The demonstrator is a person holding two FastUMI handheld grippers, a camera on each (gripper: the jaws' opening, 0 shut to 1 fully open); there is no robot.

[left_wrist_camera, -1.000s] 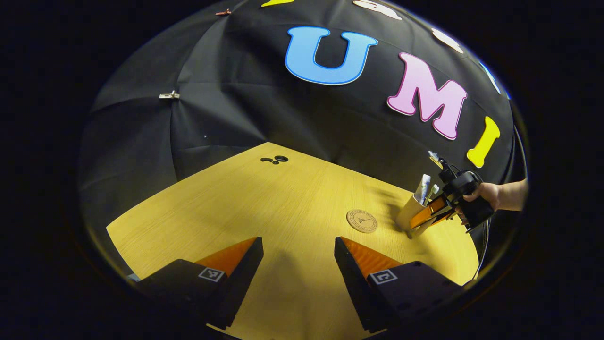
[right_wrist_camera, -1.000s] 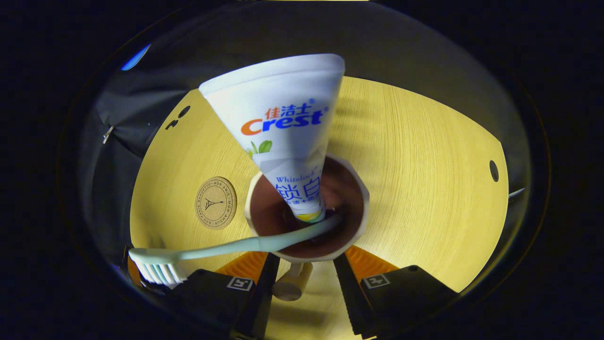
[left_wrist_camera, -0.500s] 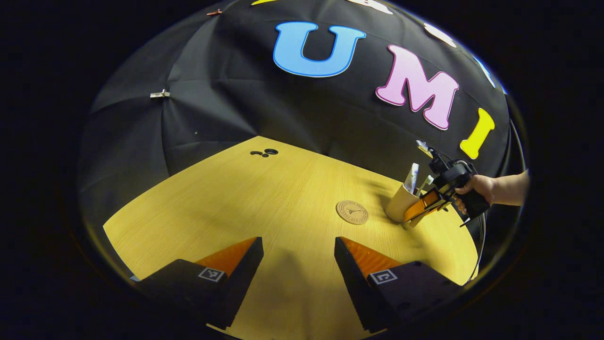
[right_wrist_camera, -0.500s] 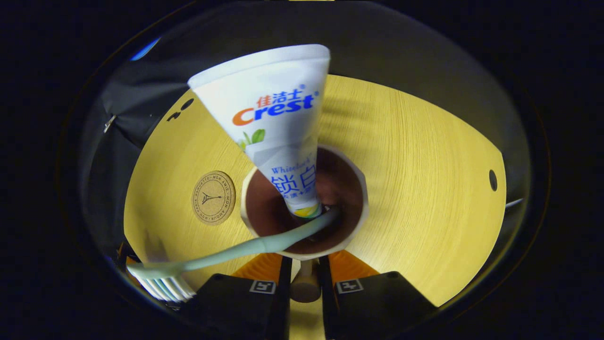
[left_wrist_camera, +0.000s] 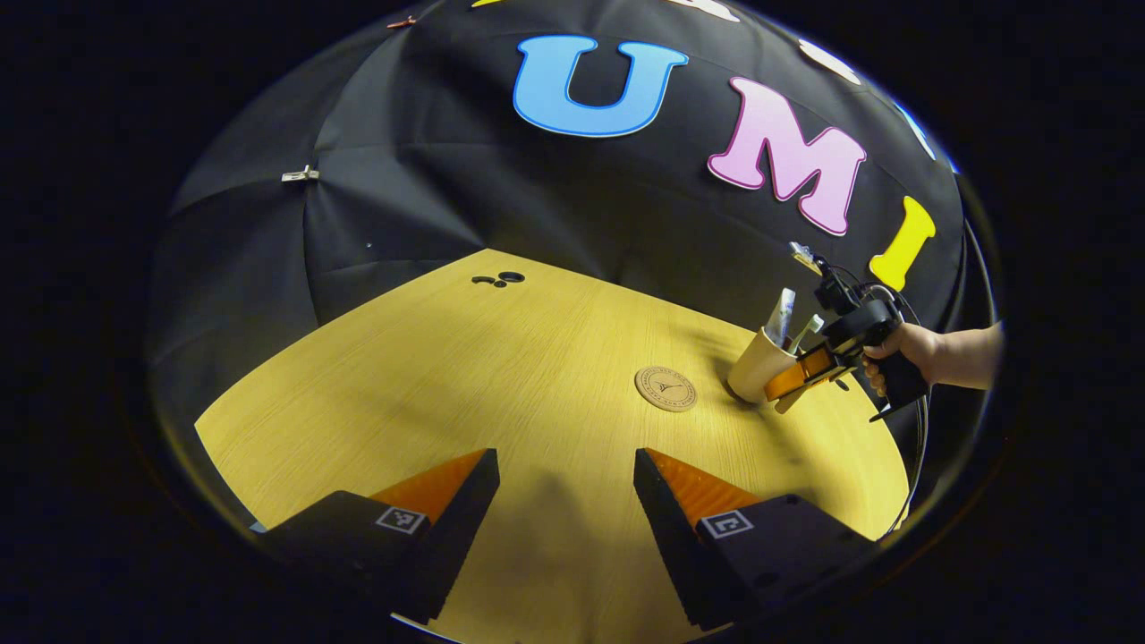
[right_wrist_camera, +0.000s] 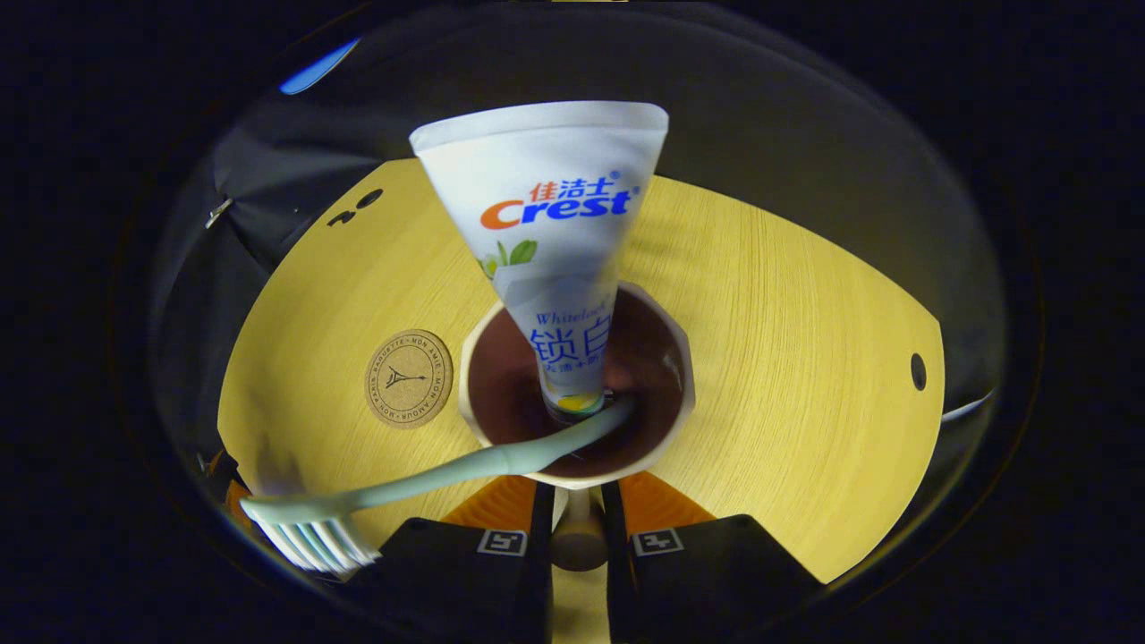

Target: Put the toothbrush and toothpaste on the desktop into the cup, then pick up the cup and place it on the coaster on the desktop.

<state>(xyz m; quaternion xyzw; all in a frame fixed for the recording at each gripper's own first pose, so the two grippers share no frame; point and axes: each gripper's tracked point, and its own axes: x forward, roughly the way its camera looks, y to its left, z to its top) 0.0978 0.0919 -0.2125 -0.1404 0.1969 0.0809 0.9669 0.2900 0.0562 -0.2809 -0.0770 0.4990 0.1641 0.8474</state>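
Note:
A beige cup (right_wrist_camera: 683, 394) with a dark inside holds a white toothpaste tube (right_wrist_camera: 555, 233) and a pale green toothbrush (right_wrist_camera: 429, 474), whose bristle end sticks out to the lower left. My right gripper (right_wrist_camera: 577, 529) is shut on the cup's handle (right_wrist_camera: 577, 541). In the left gripper view the cup (left_wrist_camera: 751, 367) leans, held by the right gripper (left_wrist_camera: 792, 380), with the toothpaste (left_wrist_camera: 781, 315) and toothbrush (left_wrist_camera: 808, 331) poking up. A round cork coaster (left_wrist_camera: 665, 388) lies just left of the cup; in the right gripper view the coaster (right_wrist_camera: 408, 379) is also on the cup's left. My left gripper (left_wrist_camera: 565, 474) hangs open over the near table.
The wooden table (left_wrist_camera: 447, 376) has small dark holes at its far side (left_wrist_camera: 501, 279) and one near its right edge (right_wrist_camera: 918, 371). A person's hand (left_wrist_camera: 903, 344) holds the right gripper at the table's right end. A metal clip (left_wrist_camera: 298, 174) sits on the booth wall.
The right gripper's fingers have closed onto the cup's handle, and the cup has tipped and risen slightly beside the coaster. The left gripper stays open, its view shifted a little.

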